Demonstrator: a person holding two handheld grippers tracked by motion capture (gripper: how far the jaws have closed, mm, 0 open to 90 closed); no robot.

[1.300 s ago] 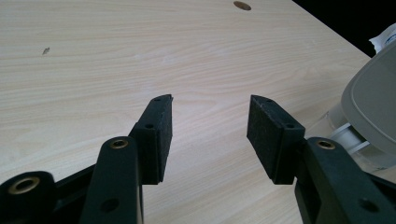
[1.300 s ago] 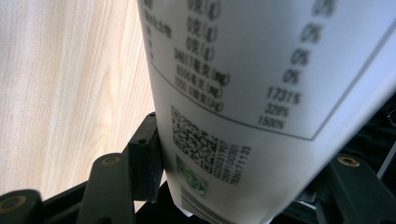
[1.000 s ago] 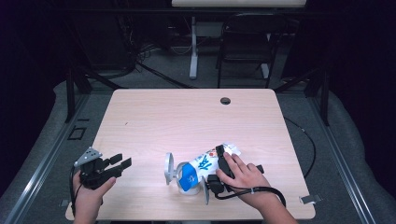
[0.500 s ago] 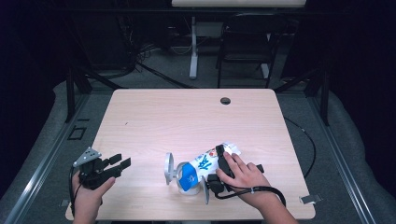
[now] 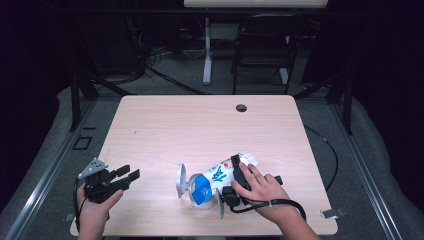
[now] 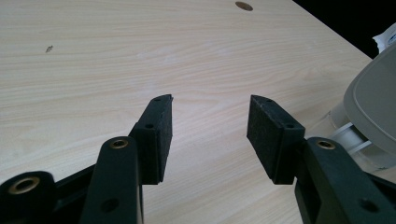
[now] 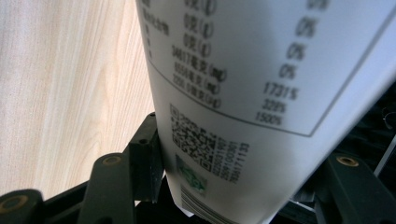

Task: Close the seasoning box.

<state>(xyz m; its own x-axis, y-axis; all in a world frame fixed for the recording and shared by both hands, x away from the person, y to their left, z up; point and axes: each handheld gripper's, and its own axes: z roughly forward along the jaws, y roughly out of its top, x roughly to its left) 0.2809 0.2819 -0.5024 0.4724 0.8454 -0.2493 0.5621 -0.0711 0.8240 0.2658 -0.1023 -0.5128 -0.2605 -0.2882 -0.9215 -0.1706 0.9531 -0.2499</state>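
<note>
The white-and-blue pouch (image 5: pixel 220 176) lay clamped between the right gripper's (image 5: pixel 227 179) fingers (image 7: pixel 144 158); the left gripper's (image 5: pixel 131 175) fingers (image 6: pixel 156 135) gaped, holding nothing, well to its left.

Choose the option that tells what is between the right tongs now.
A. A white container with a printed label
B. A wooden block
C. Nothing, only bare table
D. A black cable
A: in the right gripper view the right tongs have the white container, with printed figures and a code, between their black jaws.
</note>
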